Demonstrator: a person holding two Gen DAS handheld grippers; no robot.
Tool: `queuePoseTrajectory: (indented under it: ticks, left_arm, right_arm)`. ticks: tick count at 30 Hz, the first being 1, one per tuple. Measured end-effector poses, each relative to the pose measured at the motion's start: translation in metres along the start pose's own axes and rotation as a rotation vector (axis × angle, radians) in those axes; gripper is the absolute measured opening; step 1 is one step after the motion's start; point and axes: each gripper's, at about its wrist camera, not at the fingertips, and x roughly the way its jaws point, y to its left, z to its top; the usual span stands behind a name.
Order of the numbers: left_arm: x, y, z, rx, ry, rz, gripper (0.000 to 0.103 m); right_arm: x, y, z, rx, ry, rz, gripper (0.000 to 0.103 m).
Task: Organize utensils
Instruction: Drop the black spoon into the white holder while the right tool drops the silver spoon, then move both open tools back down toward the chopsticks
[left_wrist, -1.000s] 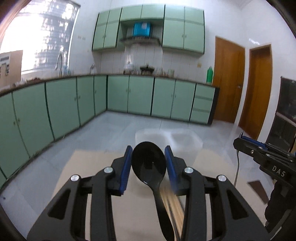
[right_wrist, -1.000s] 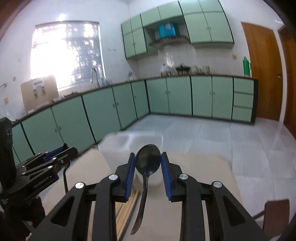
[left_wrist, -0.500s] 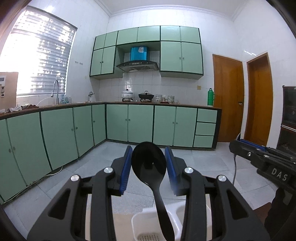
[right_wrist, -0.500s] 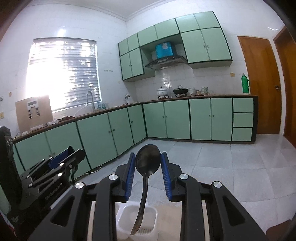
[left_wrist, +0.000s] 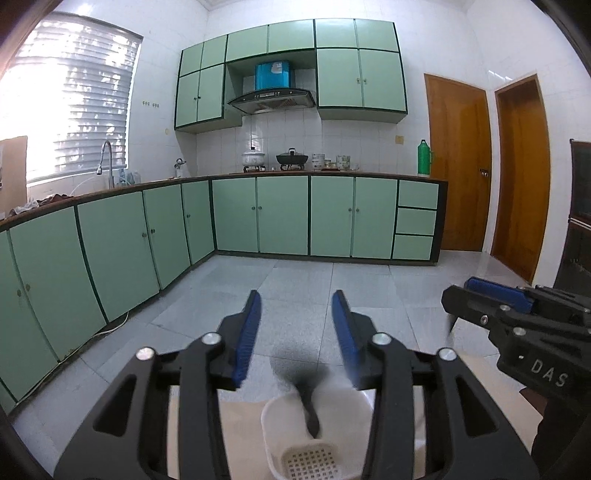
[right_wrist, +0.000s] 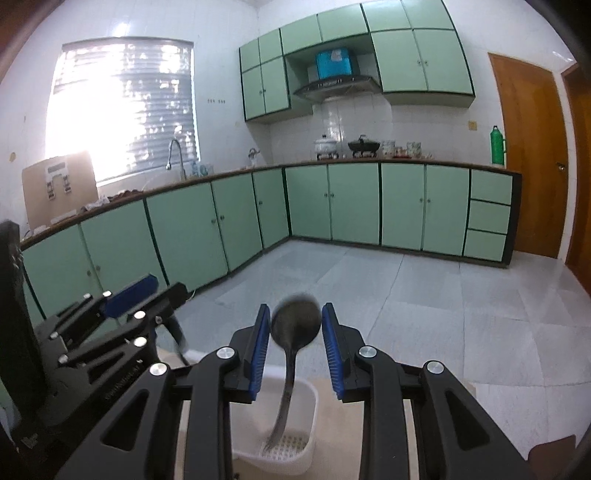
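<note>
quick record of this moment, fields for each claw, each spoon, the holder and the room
left claw: open, jaws have just been opening, nothing pressed between the pads
black spoon: blurred, dropping handle first into the white holder
right claw: jaws have just been opening, pads apart from the bowl of the dark spoon
dark spoon: bowl up between the pads, handle tip down in the white holder's perforated base
room: green cabinets, wooden doors, bright window
</note>
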Motion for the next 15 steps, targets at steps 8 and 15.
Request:
queuePoseTrajectory:
  ticks: [8, 15]
  left_arm:
    - [-0.049, 0.008, -0.008, -0.016, 0.042, 0.015, 0.061]
    - [-0.106, 0.016, -0.059, -0.054, 0.176, 0.019, 0.074]
  right_arm:
    - [-0.042, -0.008, -0.018, 0.035, 0.015, -0.011, 0.062]
    - [-0.097, -0.002, -0.068, 0.077, 0.077, -0.021, 0.083]
